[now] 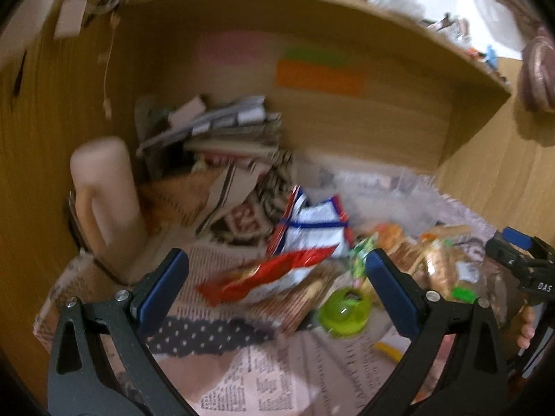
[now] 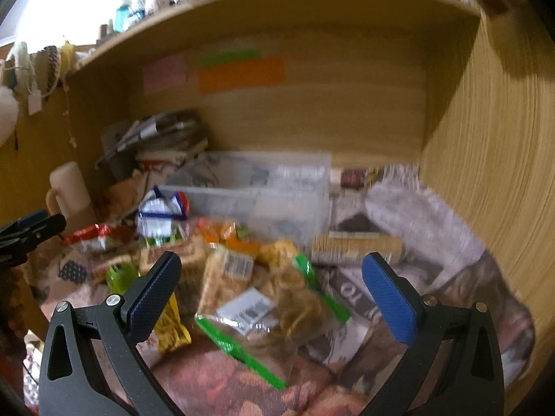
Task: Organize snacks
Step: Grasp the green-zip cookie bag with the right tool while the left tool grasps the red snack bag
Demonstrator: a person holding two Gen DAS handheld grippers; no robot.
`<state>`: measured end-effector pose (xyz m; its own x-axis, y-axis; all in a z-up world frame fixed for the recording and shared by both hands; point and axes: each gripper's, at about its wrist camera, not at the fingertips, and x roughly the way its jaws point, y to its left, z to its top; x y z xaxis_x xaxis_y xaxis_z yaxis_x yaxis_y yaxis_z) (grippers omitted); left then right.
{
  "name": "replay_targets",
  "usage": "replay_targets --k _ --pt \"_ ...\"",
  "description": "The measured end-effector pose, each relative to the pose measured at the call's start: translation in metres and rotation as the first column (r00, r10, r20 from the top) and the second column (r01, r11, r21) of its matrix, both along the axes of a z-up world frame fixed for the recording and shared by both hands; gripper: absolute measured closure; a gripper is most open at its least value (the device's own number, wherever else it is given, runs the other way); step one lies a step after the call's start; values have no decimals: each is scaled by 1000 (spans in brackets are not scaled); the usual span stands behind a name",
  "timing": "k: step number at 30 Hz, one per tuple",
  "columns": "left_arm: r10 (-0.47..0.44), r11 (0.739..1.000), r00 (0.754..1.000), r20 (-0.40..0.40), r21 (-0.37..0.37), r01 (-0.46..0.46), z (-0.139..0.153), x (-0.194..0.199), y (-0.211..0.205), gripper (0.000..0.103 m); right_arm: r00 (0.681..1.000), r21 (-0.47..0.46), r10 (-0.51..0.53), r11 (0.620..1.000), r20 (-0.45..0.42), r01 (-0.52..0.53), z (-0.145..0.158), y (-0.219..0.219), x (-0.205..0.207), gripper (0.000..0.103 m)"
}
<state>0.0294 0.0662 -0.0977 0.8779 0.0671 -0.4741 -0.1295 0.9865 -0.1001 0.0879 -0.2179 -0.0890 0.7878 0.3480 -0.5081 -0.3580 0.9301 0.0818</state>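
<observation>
Snacks lie in a heap on newspaper inside a wooden shelf bay. My left gripper (image 1: 275,260) is open and empty, hovering above a red and white packet (image 1: 267,274). A white packet with blue trim (image 1: 312,225) lies behind it and a green lidded cup (image 1: 343,312) sits by the right finger. My right gripper (image 2: 270,263) is open and empty above a clear bag with green edges (image 2: 277,308). A biscuit roll (image 2: 357,248), a yellow packet (image 2: 170,326) and orange packets (image 2: 225,232) lie around it. The views are blurred.
A clear plastic bin (image 2: 263,187) stands at the back. A cream jug (image 1: 104,201) stands at the left wall beside a pile of papers (image 1: 215,128). Wooden walls close both sides. Coloured sticky notes (image 2: 239,72) are on the back panel.
</observation>
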Motion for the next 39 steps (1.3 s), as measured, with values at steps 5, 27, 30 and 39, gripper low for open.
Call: replay_targets --k 5,27,30,39 --pt "2 1000 998 -61 3 -2 -18 14 5 0 997 -6 10 1000 -72 -11 -17 3 6 0" --pt "-64 998 987 -147 5 65 -46 80 4 12 967 54 -37 997 -250 52 -46 -17 40 5" --pt "-68 998 986 -151 -1 68 -47 80 3 24 964 47 -16 998 -266 29 -50 -10 44 6" --pt "-64 998 988 -144 -20 62 -48 72 7 45 968 16 -19 1000 -251 23 -47 -10 42 24"
